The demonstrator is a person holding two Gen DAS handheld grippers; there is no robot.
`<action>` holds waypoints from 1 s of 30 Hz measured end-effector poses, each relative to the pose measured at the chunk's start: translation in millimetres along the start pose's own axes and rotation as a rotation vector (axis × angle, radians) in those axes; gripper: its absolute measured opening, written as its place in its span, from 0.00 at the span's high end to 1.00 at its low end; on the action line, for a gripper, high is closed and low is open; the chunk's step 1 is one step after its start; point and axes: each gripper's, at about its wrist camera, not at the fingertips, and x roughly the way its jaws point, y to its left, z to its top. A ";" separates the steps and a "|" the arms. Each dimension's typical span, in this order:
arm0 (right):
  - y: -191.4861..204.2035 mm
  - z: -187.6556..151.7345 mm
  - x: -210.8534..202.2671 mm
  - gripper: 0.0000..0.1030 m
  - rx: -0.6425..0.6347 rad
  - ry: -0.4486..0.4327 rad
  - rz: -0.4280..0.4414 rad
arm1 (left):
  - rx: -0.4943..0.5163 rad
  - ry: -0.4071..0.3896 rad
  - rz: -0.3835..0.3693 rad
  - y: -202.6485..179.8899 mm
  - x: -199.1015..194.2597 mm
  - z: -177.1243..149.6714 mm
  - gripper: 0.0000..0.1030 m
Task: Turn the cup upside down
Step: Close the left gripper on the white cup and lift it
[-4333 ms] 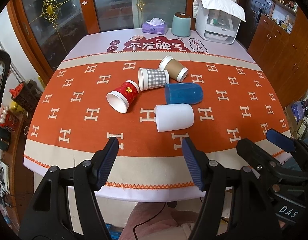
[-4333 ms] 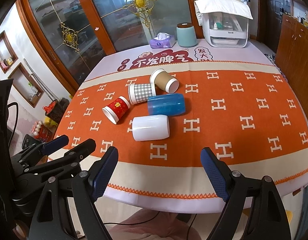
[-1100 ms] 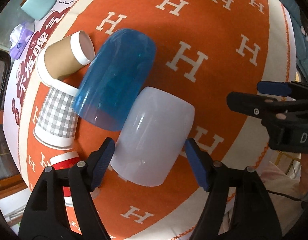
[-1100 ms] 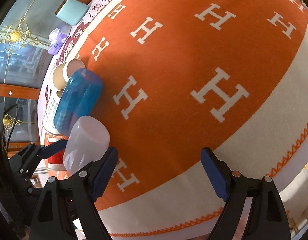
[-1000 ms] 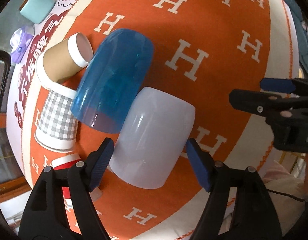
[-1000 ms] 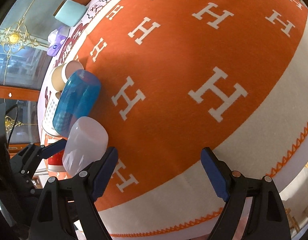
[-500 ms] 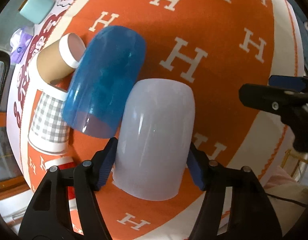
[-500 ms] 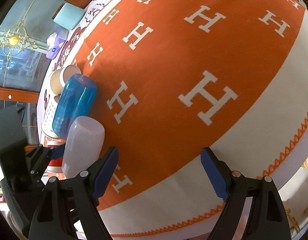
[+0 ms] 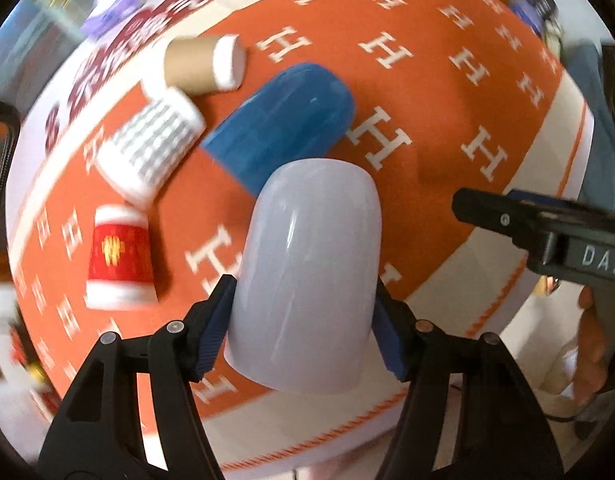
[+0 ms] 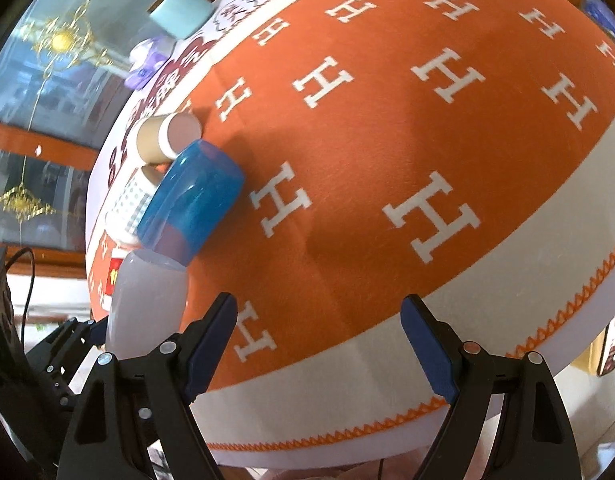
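My left gripper (image 9: 303, 320) is shut on the white translucent cup (image 9: 307, 272) and holds it lifted above the orange tablecloth (image 9: 447, 152), closed end pointing away from me. The same cup (image 10: 147, 300) shows at the lower left of the right wrist view, held by the left gripper. My right gripper (image 10: 319, 344) is open and empty over the tablecloth's front edge; it also shows at the right of the left wrist view (image 9: 547, 232).
A blue cup (image 9: 283, 128), a brown paper cup (image 9: 203, 64), a grey checked cup (image 9: 155, 144) and a red cup (image 9: 119, 256) lie on their sides on the cloth. A teal canister (image 10: 183, 12) and a purple tissue pack (image 10: 147, 60) stand at the far edge.
The left gripper has closed on the white cup and lifted it off the cloth, away from the blue cup. The left view has swung round. The right gripper stays open.
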 end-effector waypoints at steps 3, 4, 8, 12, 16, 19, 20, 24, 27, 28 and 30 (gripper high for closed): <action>2.7 -3.6 -3.3 0.17 -0.047 0.012 -0.002 | -0.129 0.002 -0.032 13.2 2.0 -11.7 0.40; 3.6 -5.1 -3.9 0.17 -0.062 0.018 -0.003 | -0.159 0.002 -0.040 18.8 5.3 -17.5 0.40; 4.6 -15.9 -3.7 0.17 -0.118 0.039 -0.004 | -0.329 0.022 -0.085 26.6 18.6 -42.4 0.40; 6.7 -24.6 -2.5 0.17 -0.168 0.054 -0.016 | -0.448 0.010 -0.100 29.9 30.6 -61.3 0.40; 7.2 -30.2 -2.0 0.17 -0.209 0.069 -0.026 | -0.549 -0.011 -0.123 30.0 36.2 -76.6 0.40; 5.6 -33.2 -1.0 0.17 -0.230 0.081 -0.034 | -0.596 0.004 -0.153 26.8 46.4 -81.8 0.40; 4.8 -33.7 -0.8 0.17 -0.234 0.084 -0.036 | -0.608 0.012 -0.166 24.2 51.3 -82.8 0.40; 0.8 -35.2 -1.9 0.17 -0.249 0.088 -0.043 | -0.644 -0.004 -0.174 17.1 55.2 -85.5 0.40; -3.2 -36.1 -3.5 0.17 -0.254 0.090 -0.045 | -0.666 0.007 -0.210 15.7 59.6 -84.7 0.37; -4.2 -35.7 -4.2 0.17 -0.256 0.090 -0.046 | -0.664 0.012 -0.219 14.0 61.1 -84.0 0.36; -5.2 -35.6 -4.9 0.17 -0.256 0.091 -0.046 | -0.653 0.020 -0.214 10.6 62.1 -82.1 0.34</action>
